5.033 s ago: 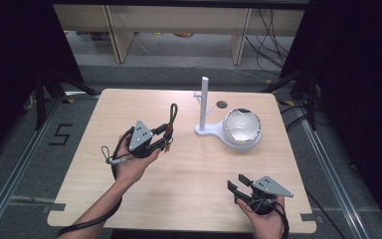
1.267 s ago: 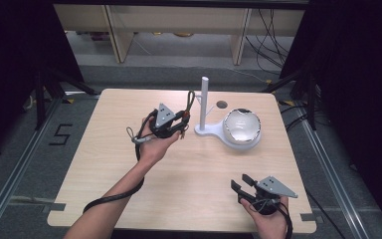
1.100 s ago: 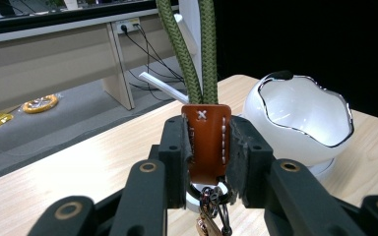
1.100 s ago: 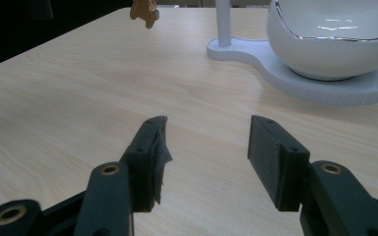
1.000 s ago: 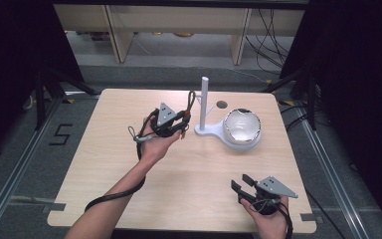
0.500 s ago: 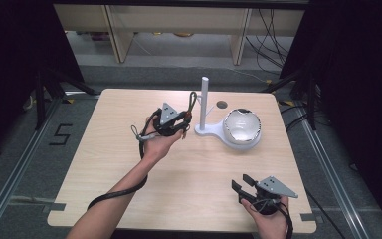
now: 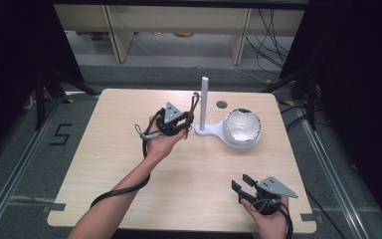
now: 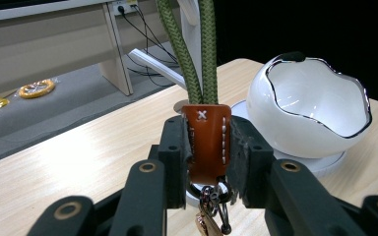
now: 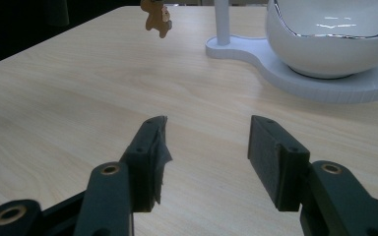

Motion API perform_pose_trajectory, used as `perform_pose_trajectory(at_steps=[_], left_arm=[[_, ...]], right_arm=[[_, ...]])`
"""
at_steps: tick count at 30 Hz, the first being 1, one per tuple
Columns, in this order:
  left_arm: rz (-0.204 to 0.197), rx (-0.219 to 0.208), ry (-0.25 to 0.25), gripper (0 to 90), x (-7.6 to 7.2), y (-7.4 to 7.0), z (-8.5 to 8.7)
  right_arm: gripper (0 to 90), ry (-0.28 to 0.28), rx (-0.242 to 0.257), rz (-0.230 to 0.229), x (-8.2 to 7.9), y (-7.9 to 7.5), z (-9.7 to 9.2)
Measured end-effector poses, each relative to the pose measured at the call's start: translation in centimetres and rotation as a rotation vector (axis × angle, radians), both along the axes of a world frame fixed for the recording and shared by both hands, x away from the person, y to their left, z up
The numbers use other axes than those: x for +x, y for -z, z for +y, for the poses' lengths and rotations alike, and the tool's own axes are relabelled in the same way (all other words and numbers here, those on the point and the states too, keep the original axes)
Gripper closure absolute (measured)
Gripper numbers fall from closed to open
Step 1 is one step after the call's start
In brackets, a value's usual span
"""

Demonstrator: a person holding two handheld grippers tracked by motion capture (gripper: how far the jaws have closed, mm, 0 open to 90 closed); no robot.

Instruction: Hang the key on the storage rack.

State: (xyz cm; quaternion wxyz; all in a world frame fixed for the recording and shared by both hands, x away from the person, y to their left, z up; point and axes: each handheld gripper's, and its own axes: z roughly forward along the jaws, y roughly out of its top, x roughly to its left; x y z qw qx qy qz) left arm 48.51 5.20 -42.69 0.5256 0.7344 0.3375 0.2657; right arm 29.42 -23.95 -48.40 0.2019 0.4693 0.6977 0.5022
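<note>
My left gripper [image 7: 186,123] [image 8: 208,147] is shut on the brown leather tab [image 8: 208,139] of a keychain. Its green rope loop [image 8: 193,54] [image 7: 195,105] rises beside the white post [image 7: 204,102] of a white stand [image 7: 210,133]. Metal rings and a small charm [image 8: 210,209] hang below the tab. A small brown bear charm [image 9: 157,18] dangles above the table in the right gripper view. A white egg-shaped bowl [image 7: 242,127] [image 8: 311,109] [image 9: 332,34] sits on the stand's base. Near the table's front right edge my right gripper [image 7: 240,185] [image 9: 207,157] is open with nothing between its jaws.
The wooden table [image 7: 104,149] stretches bare to the left and in the middle. A small dark hole [image 7: 222,104] lies in the tabletop behind the stand. Shelving legs and cables [image 7: 273,30] stand on the floor beyond the far edge.
The left hand has carried the keychain to the right, closer to the white post. The right gripper has stayed where it was.
</note>
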Motion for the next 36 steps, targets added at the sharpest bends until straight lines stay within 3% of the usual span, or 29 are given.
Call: perform_pose_trajectory(at_steps=[10, 11, 12, 13, 18, 19, 21, 22, 24, 28, 32, 36], left_arm=[[0.011, 0.012, 0.004, 69.1, 0.4, 0.2, -0.5], [0.014, 0.013, 0.004, 69.1, 0.4, 0.2, -0.5], [0.015, 0.011, 0.002, 69.1, 0.4, 0.3, -0.6], [0.015, 0.012, 0.003, 69.1, 0.5, 0.3, -0.7], [0.019, 0.021, 0.006, 69.0, 0.7, 0.4, -1.0], [0.021, 0.018, 0.005, 68.9, 0.7, 0.4, -1.1], [0.027, 0.020, 0.007, 68.8, 0.8, 0.5, -1.2], [0.028, 0.019, 0.008, 68.8, 0.9, 0.5, -1.3], [0.033, 0.025, 0.008, 68.7, 0.9, 0.5, -1.5], [0.045, 0.029, 0.012, 68.0, 1.2, 0.5, -1.7], [0.070, 0.031, 0.027, 66.2, 1.1, 0.3, -1.6], [0.070, 0.025, 0.033, 61.0, 0.8, 0.0, -1.2]], right_arm=[[49.7, 0.007, 0.006, 0.004, 0.0, 0.0, 0.1], [49.7, -0.006, -0.023, -0.022, 0.2, 0.0, -0.2], [49.7, 0.007, 0.007, 0.005, 0.0, 0.0, 0.1], [49.7, 0.007, 0.007, 0.005, 0.0, 0.0, 0.1], [49.7, -0.005, -0.030, -0.029, 0.2, 0.1, -0.3], [49.7, 0.008, 0.002, -0.002, 0.0, 0.1, 0.0], [49.6, 0.001, -0.024, -0.019, 0.1, 0.1, -0.2], [49.6, 0.009, 0.005, 0.004, 0.0, 0.1, 0.0], [49.6, 0.005, -0.030, -0.010, 0.1, 0.0, -0.2], [49.5, 0.000, -0.021, -0.016, 0.1, 0.1, -0.2], [49.6, -0.007, -0.013, -0.010, 0.2, 0.1, -0.2], [49.6, -0.005, -0.006, -0.007, 0.2, 0.1, -0.2]])
